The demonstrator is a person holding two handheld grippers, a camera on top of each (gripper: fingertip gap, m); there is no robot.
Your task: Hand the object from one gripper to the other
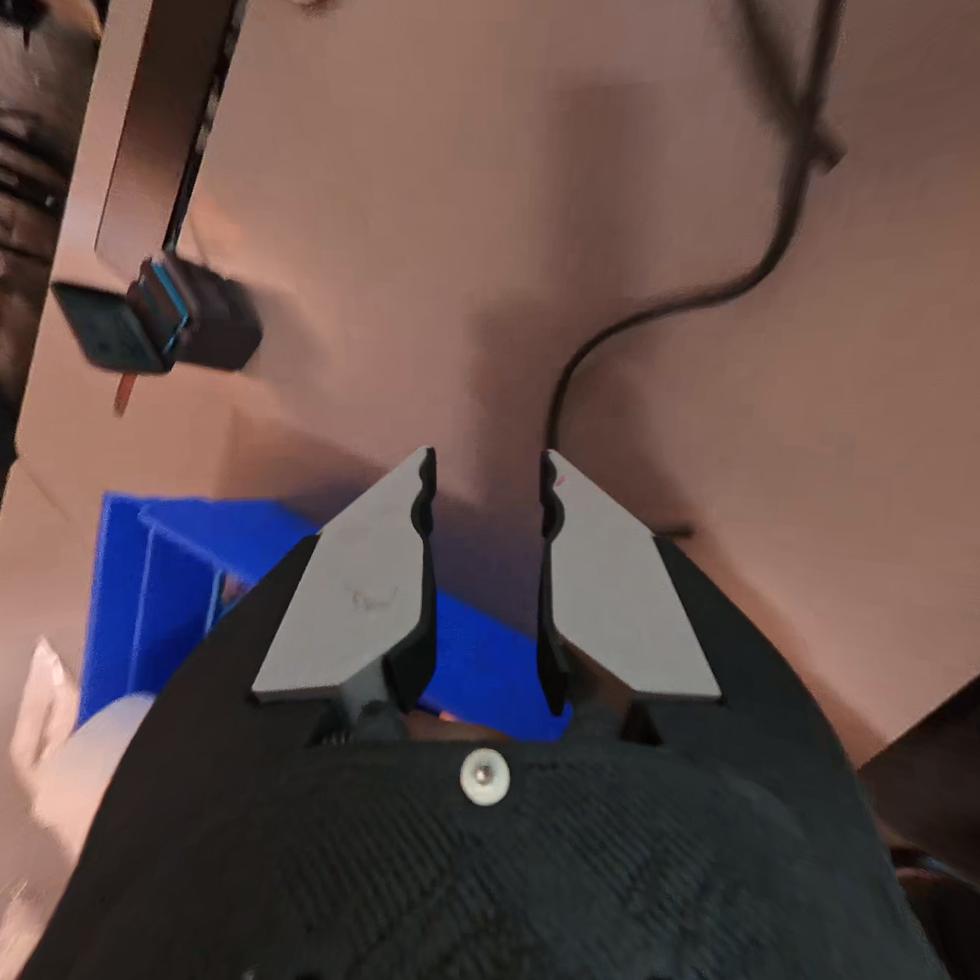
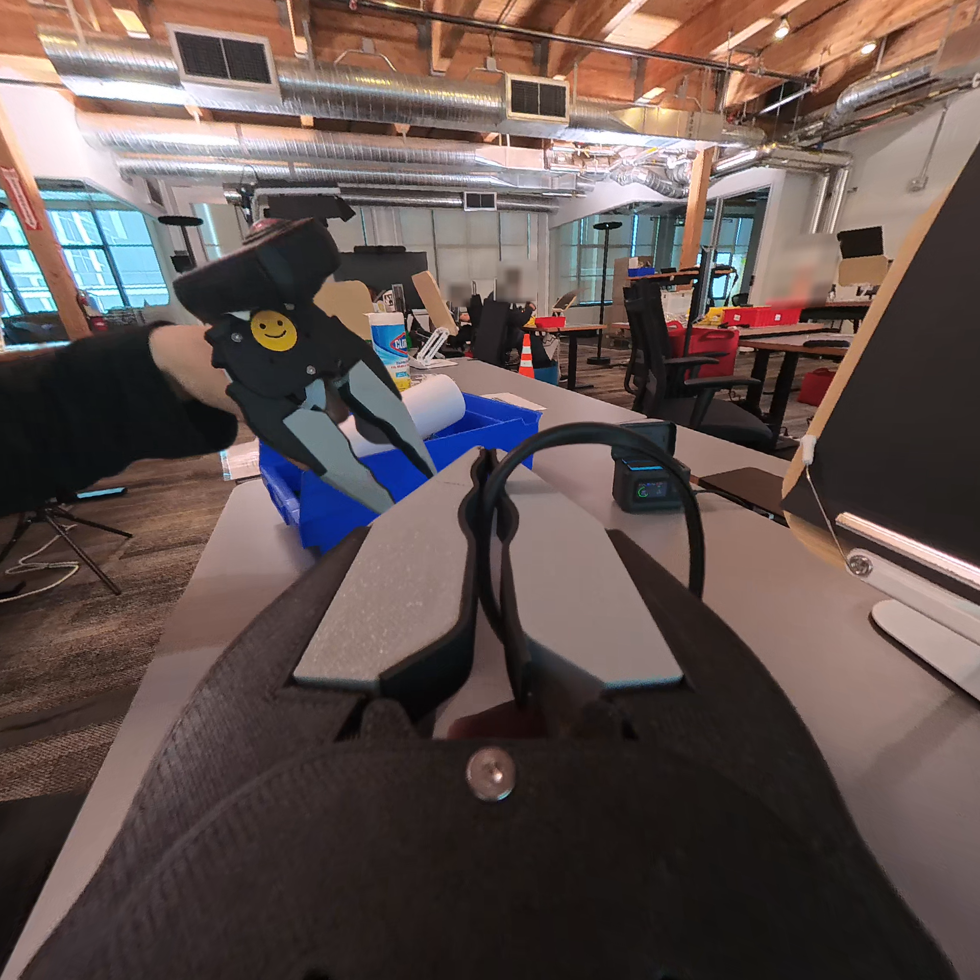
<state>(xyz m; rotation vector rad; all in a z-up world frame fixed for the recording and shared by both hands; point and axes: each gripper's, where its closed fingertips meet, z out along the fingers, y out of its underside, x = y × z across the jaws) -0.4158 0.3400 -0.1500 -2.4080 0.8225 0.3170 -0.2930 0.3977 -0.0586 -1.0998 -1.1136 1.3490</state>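
Right wrist view is showing the right gripper closing its jaws on a black cable, which is passing between the fingers near their tips and looping up and over to the right before dropping behind the right finger. Only a thin slit is showing between the jaws, filled by the cable. To the far left, the left gripper is hanging in the air, held by a hand in a black sleeve, its tips pointing down toward a blue bin on the grey table. Its fingers are standing apart with nothing between them. A white roll is lying in the bin. A small black charger with a lit screen is sitting on the table just beyond the cable loop, and a monitor is standing at the right.

Left wrist view, blurred, is looking down at the table, with the left gripper open and gripping nothing. The cable is lying across the table beyond the tips, running up to the far right. The bin is sitting near left, partly under the left finger, and the charger is lying farther off at the left.
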